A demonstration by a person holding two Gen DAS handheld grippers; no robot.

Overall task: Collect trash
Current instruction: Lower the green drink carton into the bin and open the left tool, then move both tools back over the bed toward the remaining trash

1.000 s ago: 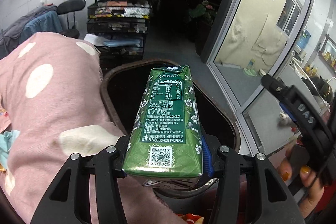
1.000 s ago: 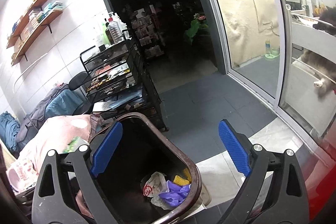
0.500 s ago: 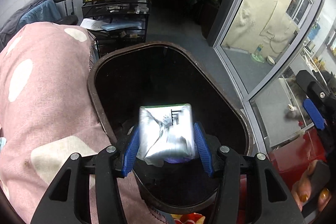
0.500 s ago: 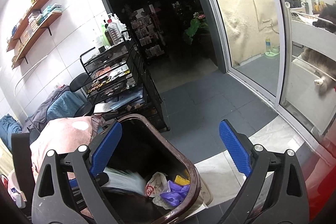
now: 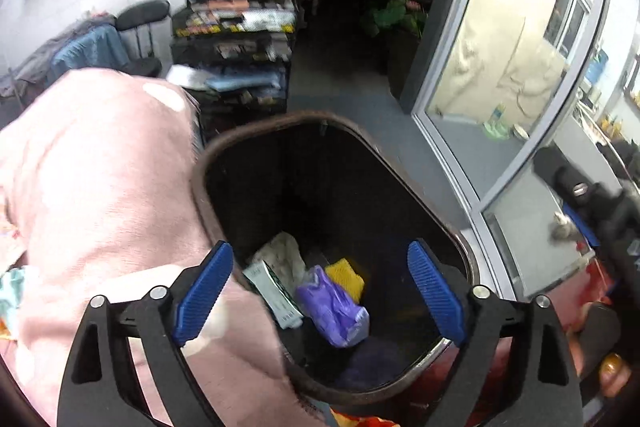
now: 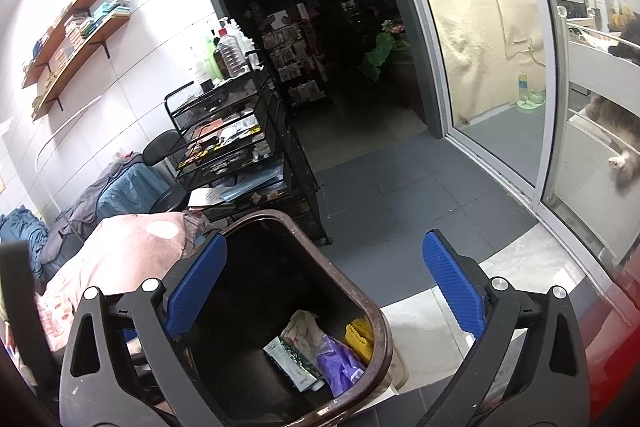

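Bin (image 5: 256,135) holds carton (image 5: 276,293) below opening left hand-held gripper (image 5: 320,291).

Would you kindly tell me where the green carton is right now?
The green carton lies at the bottom of the brown bin, seen in both wrist views, beside a purple bag and below a crumpled white wrapper.

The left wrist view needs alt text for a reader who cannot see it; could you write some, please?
The left gripper, jaws opening and empty, hangs over a dark bin holding a green carton, a purple bag and yellow scrap. A pink cushion lies alongside.
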